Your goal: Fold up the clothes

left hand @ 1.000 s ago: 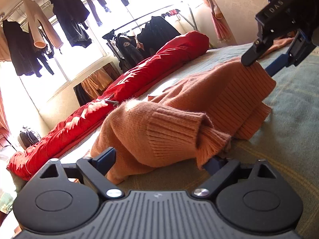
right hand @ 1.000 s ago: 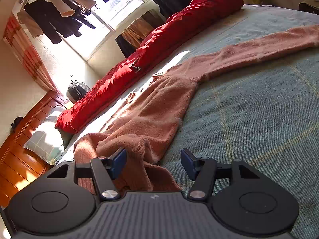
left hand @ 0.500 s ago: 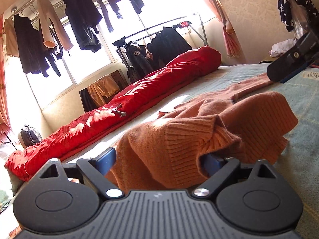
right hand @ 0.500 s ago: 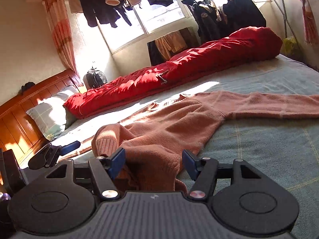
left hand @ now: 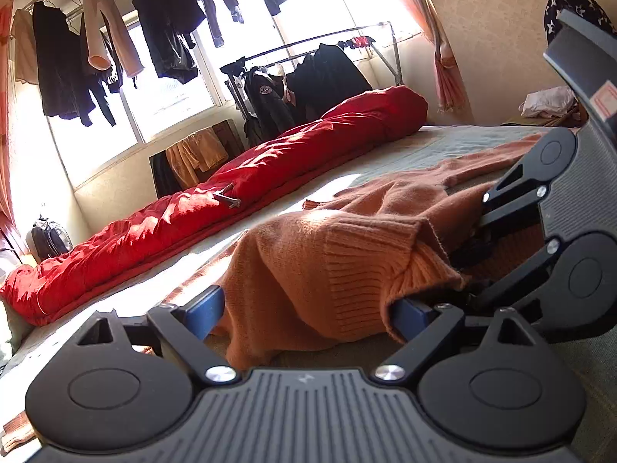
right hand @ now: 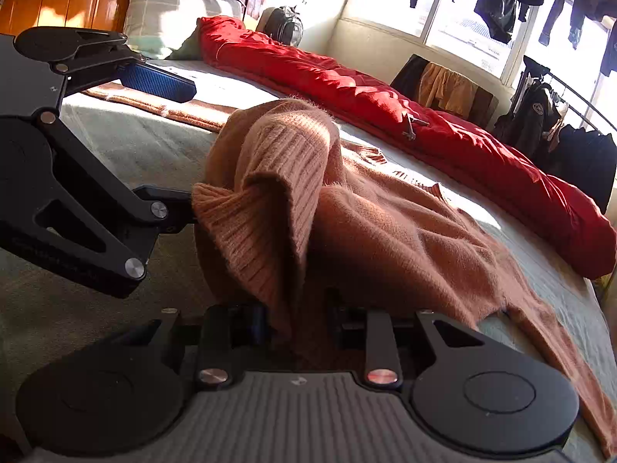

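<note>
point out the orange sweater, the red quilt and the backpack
orange sweater (left hand: 347,266): left wrist view, ribbed hem.
red quilt (left hand: 270,177): left wrist view, middle of the roll.
backpack (right hand: 283,27): right wrist view, its front.

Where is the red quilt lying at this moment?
The red quilt lies rolled along the bed's window-side edge, behind the orange sweater in both views.

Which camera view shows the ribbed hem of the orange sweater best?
The right wrist view: the ribbed hem rises in the middle of the picture, its folds clear, above the right gripper. The left wrist view shows the hem lower, partly shadowed.
</note>
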{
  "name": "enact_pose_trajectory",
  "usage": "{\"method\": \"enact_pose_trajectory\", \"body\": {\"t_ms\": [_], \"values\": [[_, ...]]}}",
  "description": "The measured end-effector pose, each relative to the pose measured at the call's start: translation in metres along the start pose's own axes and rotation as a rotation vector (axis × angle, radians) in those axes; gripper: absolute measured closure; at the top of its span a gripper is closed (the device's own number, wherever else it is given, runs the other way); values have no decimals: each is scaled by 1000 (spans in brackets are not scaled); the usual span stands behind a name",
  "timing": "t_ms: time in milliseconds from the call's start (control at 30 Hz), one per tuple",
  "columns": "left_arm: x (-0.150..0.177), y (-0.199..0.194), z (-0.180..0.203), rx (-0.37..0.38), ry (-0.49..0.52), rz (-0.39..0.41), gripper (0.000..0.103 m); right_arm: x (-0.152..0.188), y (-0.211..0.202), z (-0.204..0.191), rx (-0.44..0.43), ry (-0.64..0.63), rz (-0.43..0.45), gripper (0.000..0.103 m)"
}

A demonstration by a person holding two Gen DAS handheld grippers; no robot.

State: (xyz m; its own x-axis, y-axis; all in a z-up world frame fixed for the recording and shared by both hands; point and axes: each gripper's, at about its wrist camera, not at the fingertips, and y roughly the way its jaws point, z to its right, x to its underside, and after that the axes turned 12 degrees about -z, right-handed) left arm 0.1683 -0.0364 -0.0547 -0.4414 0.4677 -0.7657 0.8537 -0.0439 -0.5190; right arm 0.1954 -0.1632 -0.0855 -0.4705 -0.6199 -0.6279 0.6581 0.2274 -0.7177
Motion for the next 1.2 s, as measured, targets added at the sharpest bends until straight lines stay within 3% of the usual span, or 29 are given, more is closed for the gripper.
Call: {"method": "enact_pose_trajectory", "body": {"t_ms": [100,200,467,767,867,1000,1067,1133,1200], "values": [[4,-4,-1,10,0,-4,11,-6,2,-4,32,-10,16,91],[16,-13,0,23,-4,-4,11,-12,-15,5,-31,61,66,95],[35,-35,5,59,-61,6,11,-47,-65,24,-161,146,180,96],[28,-25,0,166,-203,46,11,-79,-82,14,-162,122,201,96],[24,-9,4,144,-219,50,11,-80,-79,13,-153,127,193,96],[23,4,-7,119,-329,17,13,-76,-80,18,-149,144,188,96],[26,2,-13,92,-389,26,14,-72,-81,24,-148,161,191,96],[26,6,-18,86,-440,5,29,-69,-81,30,-161,188,194,96],[23,13,-17,117,-467,-15,37,-65,-78,36,-183,222,199,96]]}}
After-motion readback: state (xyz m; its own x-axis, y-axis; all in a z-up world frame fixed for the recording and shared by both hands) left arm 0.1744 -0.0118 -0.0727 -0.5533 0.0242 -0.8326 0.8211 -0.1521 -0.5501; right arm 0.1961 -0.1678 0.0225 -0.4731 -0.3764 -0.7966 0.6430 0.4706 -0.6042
